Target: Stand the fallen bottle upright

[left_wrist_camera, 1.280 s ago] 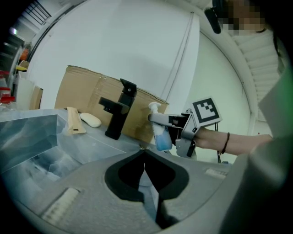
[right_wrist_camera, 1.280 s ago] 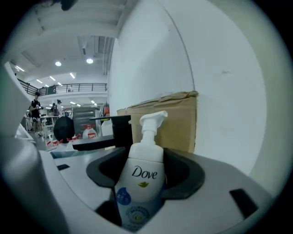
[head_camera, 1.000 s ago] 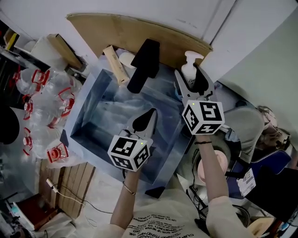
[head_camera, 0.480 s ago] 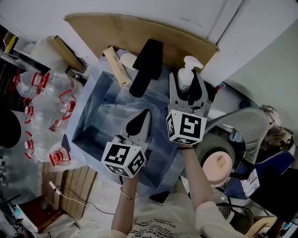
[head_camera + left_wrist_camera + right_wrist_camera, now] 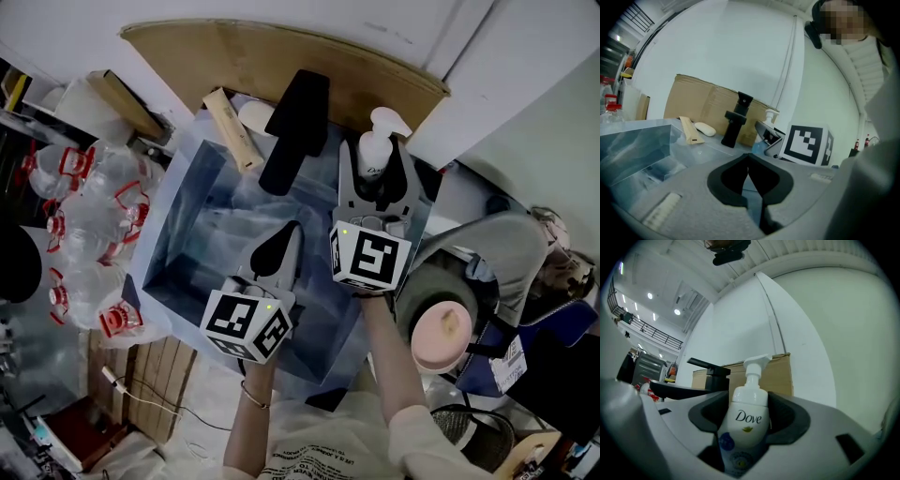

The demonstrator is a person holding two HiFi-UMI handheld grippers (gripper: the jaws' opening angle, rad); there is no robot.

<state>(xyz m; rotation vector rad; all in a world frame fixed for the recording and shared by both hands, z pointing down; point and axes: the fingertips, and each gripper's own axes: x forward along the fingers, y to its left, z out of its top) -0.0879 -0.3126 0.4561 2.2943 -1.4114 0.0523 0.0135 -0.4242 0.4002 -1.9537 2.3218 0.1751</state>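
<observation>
The jaws of the right gripper [image 5: 748, 419] clamped the white pump bottle [image 5: 374, 156] by its body, pump end up, at the far right corner of the sink [image 5: 201, 186], just beside the black faucet [image 5: 296, 124]. The jaws of the left gripper [image 5: 748, 168] were pressed together — empty — above the sink.

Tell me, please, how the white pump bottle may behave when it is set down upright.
The pump bottle looks smooth and rounded where the right tongs clamp it, so it may slip if the grip loosens. Its tall neck and pump head probably make it apt to tip. It seems plastic, so likely light.
</observation>
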